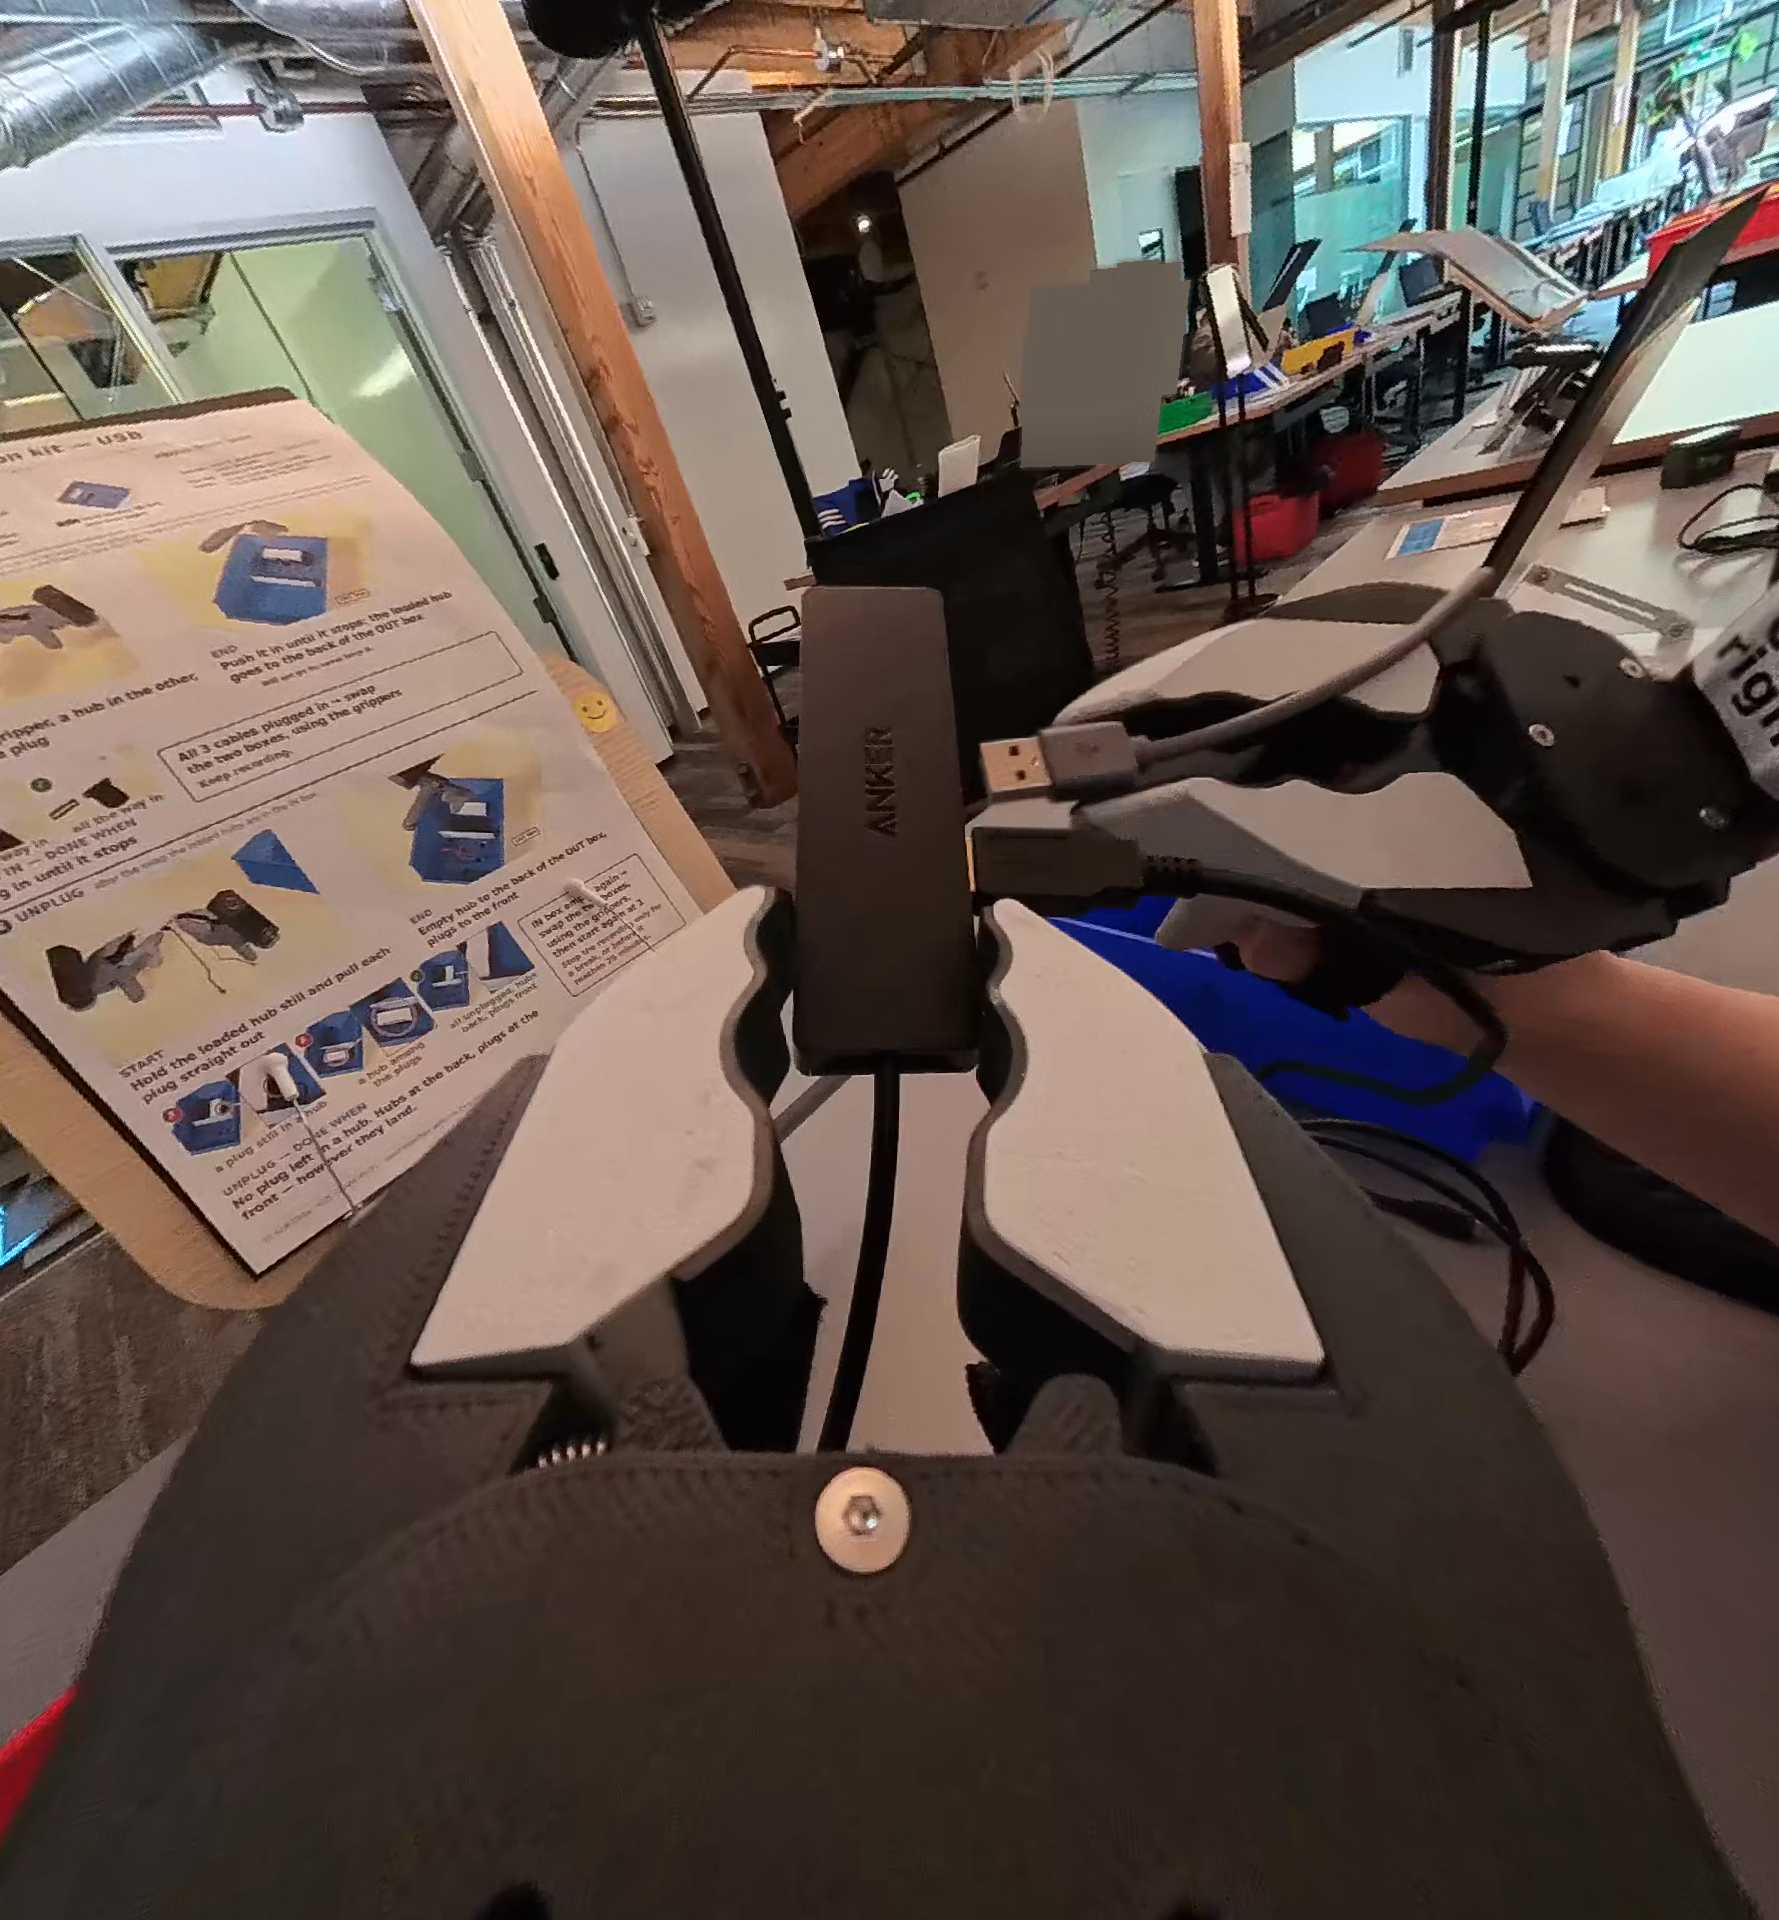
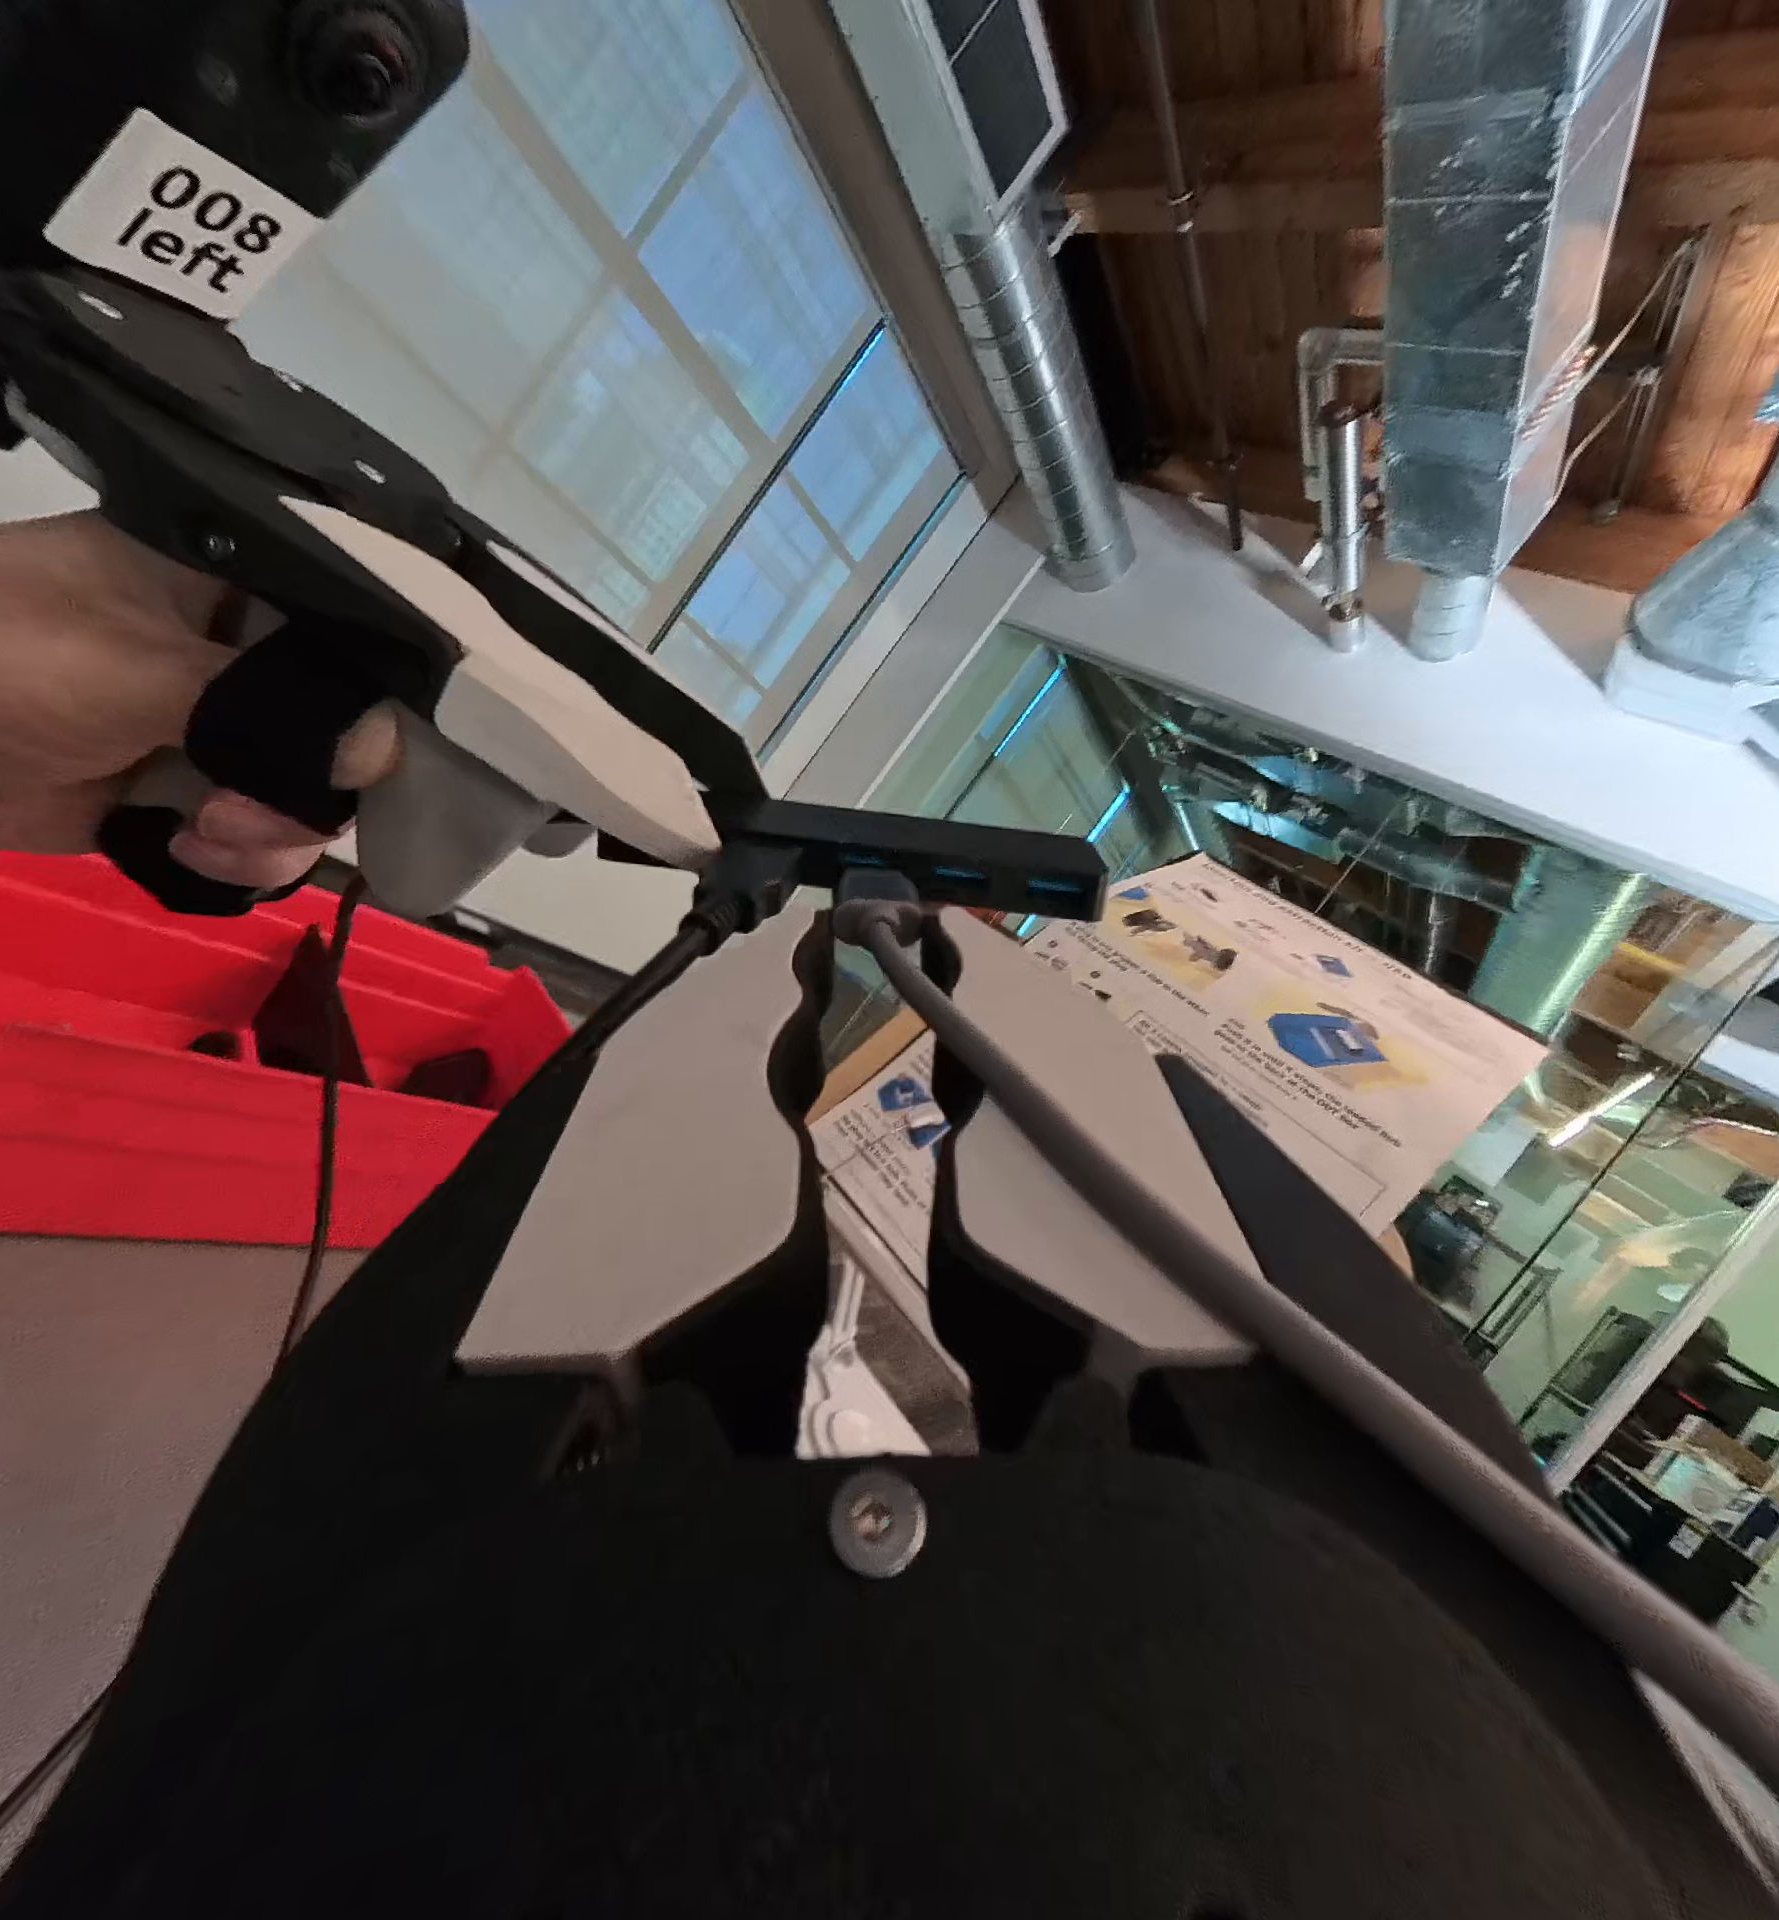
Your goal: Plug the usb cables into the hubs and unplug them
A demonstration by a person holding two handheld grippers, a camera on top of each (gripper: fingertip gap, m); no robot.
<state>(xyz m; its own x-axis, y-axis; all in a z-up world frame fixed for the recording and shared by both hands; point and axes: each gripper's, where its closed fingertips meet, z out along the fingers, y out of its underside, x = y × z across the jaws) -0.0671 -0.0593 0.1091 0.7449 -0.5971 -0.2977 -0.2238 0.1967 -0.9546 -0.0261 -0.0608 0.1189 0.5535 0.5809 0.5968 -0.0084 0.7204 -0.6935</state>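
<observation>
My left gripper [image 1: 885, 935] is shut on the lower end of a black USB hub [image 1: 880, 810] and holds it upright in the air. A dark plug with a black cable [image 1: 1051, 857] sits in the hub's right side. My right gripper [image 1: 1072, 764] is shut on a grey USB plug [image 1: 1061, 758], whose bare metal tip is level with the hub's side, just right of it and outside. In the right wrist view the grey plug [image 2: 874, 888] is between my right fingertips [image 2: 823, 945], just under the hub [image 2: 926, 847], beside two free blue ports [image 2: 1056, 888]. Its grey cable [image 2: 1176, 1226] trails back over the gripper.
An instruction sheet on a wooden board [image 1: 241, 779] leans at the left. A blue bin [image 1: 1332, 1018] lies below the right gripper and a red bin [image 2: 189, 1091] below the left one. A black pole [image 1: 729, 312] stands behind the hub. Loose cables lie on the grey table [image 1: 1487, 1247]. My hands' fingertips stand some 5 centimetres from each other.
</observation>
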